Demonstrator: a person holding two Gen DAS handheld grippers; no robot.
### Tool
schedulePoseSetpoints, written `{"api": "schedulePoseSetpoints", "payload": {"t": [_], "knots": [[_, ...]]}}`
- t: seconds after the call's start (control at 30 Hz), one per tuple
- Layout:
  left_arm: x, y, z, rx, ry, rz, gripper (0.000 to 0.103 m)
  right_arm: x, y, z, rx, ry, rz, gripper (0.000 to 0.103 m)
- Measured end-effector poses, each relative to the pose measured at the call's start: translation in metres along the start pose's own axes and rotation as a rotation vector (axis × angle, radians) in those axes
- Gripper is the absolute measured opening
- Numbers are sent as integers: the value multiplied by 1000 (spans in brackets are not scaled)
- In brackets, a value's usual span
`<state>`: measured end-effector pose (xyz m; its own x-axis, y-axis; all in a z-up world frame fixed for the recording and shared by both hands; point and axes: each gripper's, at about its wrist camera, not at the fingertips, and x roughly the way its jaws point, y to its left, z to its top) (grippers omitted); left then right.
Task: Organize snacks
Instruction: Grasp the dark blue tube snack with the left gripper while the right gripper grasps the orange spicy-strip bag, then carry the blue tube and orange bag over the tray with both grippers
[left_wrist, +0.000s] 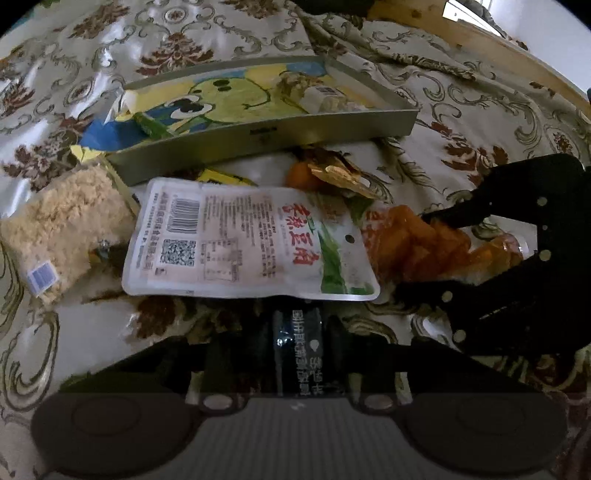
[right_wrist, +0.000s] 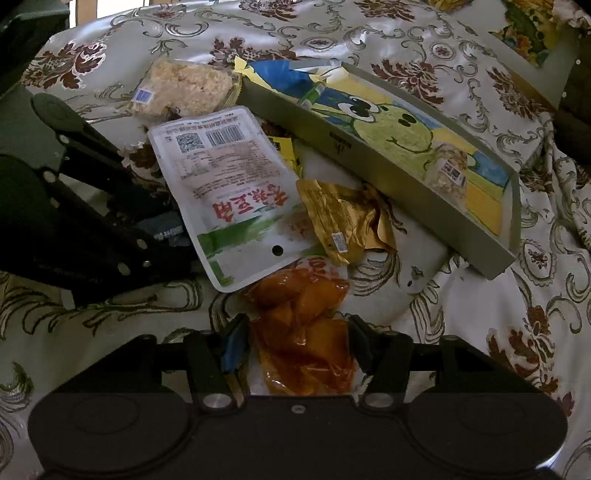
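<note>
Grippers first: the left gripper (left_wrist: 299, 354) is sitting narrow, its jaws closing in on a dark packet (left_wrist: 297, 350) with white print that is standing between its fingers; in its own view the packet is filling the gap, but the area is dark and I cannot tell for sure whether the pads are pressing on it. From the right wrist view the left gripper (right_wrist: 173, 236) is showing at the left edge, its tips lying against the near side of the white pouch (right_wrist: 229, 192). The right gripper (right_wrist: 295, 343) is standing about half open, its fingers straddling the orange snack bag (right_wrist: 303, 332); the bag is lying between the pads, and contact on either side is not clear. In the left wrist view the right gripper (left_wrist: 417, 254) is coming in from the right with one finger above and one below the orange snack bag (left_wrist: 424, 243). The white pouch (left_wrist: 243, 240) with barcode, QR code and red characters is lying flat on the floral cloth (left_wrist: 110, 48), overlapping the orange bag's end. A gold wrapper (right_wrist: 340, 218) is lying crumpled just beside the grey tray (right_wrist: 369, 147), which is holding a cartoon-print bag (right_wrist: 391, 129) and a small clear packet (right_wrist: 448, 170). A pale crumbly snack pack (left_wrist: 62, 229) is lying left of the pouch. Only the right view is showing a second box corner (right_wrist: 546, 37) at top right; only the left view is showing a wooden edge (left_wrist: 480, 40) beyond the cloth.
</note>
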<state>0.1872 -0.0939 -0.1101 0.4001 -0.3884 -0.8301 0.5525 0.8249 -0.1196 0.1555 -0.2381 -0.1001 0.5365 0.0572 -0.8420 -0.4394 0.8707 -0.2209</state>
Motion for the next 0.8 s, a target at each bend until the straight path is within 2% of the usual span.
{"api": "schedulePoseSetpoints", "payload": {"t": [0.1,0.27,0.5,0.63,0.8], "knots": [[-10,4,-3,-41,24,-41,31,-5,0,-1,3,-3,0,59],[-29,11,-12,-128,109,-116,31,-21,-5,-4,32,4,56,59],[-48,24,-26,-328,194,-259,31,-47,-9,-6,60,-46,92,59],[-55,33,-36,-416,213,-311,30,-54,-6,-7,60,-61,90,58],[-75,38,-44,-470,172,-333,30,-71,-5,-9,64,-108,75,58]]}}
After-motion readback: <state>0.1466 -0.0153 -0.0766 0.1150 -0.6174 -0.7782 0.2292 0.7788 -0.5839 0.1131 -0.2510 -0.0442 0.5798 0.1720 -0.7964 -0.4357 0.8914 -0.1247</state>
